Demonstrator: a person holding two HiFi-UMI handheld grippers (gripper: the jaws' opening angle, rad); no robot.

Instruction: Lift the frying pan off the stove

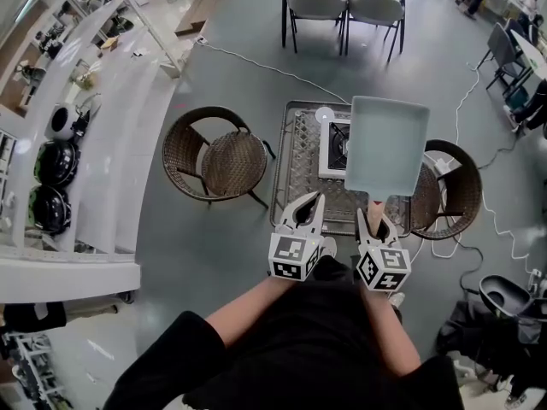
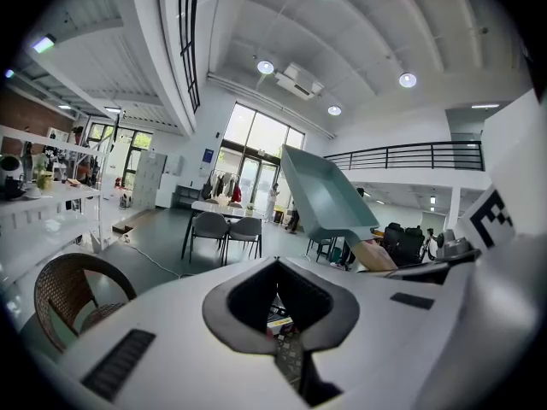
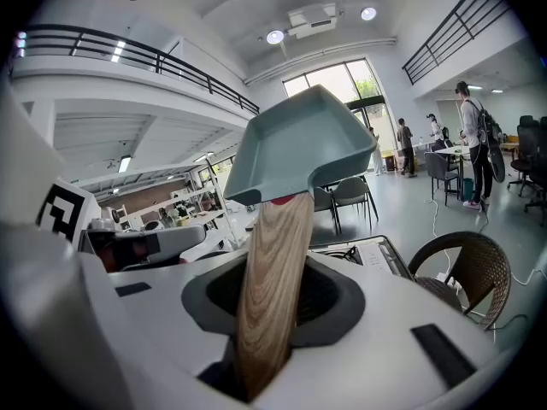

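Note:
A square, pale teal frying pan [image 1: 386, 143] hangs in the air above the white stove [image 1: 333, 148], tilted with its far edge up. Its wooden handle [image 1: 376, 205] runs back into my right gripper [image 1: 377, 219], which is shut on it. In the right gripper view the handle [image 3: 269, 289] rises from between the jaws of the right gripper [image 3: 275, 267] to the pan [image 3: 299, 143]. My left gripper [image 1: 305, 209] hovers to the left of the handle over the table's near edge, shut and holding nothing. The left gripper view shows that left gripper [image 2: 278, 267] and the pan [image 2: 320, 195] up to the right.
The stove sits on a metal mesh table [image 1: 295, 173]. A wicker chair [image 1: 214, 156] stands to its left and another [image 1: 453, 190] to its right. A dark table with two grey chairs [image 1: 342, 7] is farther back. A white cable [image 1: 256, 62] crosses the floor.

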